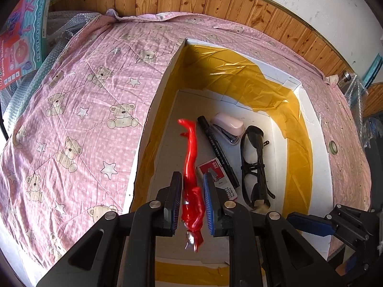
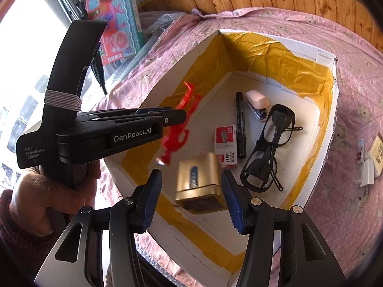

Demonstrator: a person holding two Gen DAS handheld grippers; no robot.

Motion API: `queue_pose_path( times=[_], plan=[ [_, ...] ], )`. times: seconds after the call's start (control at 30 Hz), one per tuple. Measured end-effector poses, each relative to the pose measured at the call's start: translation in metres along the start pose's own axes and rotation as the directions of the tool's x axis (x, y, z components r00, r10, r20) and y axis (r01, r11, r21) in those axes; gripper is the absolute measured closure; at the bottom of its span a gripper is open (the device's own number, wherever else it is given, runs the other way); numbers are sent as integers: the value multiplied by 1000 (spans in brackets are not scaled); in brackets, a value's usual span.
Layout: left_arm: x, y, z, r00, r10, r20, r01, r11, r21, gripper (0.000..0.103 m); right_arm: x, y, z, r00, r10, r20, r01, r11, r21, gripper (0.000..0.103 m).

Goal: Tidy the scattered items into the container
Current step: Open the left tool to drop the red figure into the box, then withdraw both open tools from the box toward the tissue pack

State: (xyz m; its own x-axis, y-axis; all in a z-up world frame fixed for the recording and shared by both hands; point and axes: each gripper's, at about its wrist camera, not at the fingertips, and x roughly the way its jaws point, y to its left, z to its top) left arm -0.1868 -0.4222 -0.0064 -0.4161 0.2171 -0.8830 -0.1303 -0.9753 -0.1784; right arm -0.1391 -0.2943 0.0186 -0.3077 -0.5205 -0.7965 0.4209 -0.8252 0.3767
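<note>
A white foam box (image 1: 318, 143) lined with yellow tape stands on the bed. Over it, my left gripper (image 1: 192, 175) has its fingers slightly apart around a red toy figure (image 1: 191, 153), which is blurred as if slipping free. From the right wrist, the left gripper (image 2: 183, 114) is side-on with the figure (image 2: 178, 129) by its tip. My right gripper (image 2: 191, 172) is open, with a blurred gold box (image 2: 198, 184) between and beyond its fingers, touching neither. A black marker (image 2: 240, 124), pink stapler (image 2: 257, 102), staples box (image 2: 225, 146) and black glasses (image 2: 265, 153) lie inside.
A pink quilt (image 1: 79, 110) with bears covers the bed around the box. On the quilt to the right lie a white charger (image 2: 367, 172) and small cards (image 2: 379, 153). A toy carton (image 2: 115, 21) leans at the back left. A hand (image 2: 47, 191) holds the left gripper.
</note>
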Motion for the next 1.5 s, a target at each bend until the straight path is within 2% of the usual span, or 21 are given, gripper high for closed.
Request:
queue_pose_path(
  times=[0.1, 0.2, 0.4, 0.57, 1.07, 1.2, 1.5],
  plan=[
    [-6, 0, 3, 1000, -6, 17, 6, 1000, -4, 74, -5, -2, 0, 1000, 2, 15, -2, 1000, 9, 48],
    [-13, 1, 6, 999, -6, 39, 6, 1000, -16, 74, -10, -5, -2, 1000, 12, 29, -12, 1000, 18, 48],
    [-19, -3, 2, 999, -19, 37, 20, 1000, -20, 74, -19, -2, -8, 998, 33, 46, -34, 999, 4, 48],
    [-22, -15, -5, 999, -23, 28, 23, 1000, -8, 74, -30, -1, -13, 997, 40, 71, -40, 999, -1, 50],
    [-58, -51, -33, 997, -52, 65, 52, 999, -3, 74, -71, -7, -35, 988, 43, 147, -46, 999, 16, 50],
    [-65, -62, -39, 996, -56, 70, 56, 998, 4, 74, -83, -11, -43, 985, 47, 164, -52, 998, 23, 56],
    [-81, -102, -44, 994, -74, 86, 70, 996, 56, 73, -112, -36, -65, 977, 37, 211, -54, 996, 76, 57]
  ],
)
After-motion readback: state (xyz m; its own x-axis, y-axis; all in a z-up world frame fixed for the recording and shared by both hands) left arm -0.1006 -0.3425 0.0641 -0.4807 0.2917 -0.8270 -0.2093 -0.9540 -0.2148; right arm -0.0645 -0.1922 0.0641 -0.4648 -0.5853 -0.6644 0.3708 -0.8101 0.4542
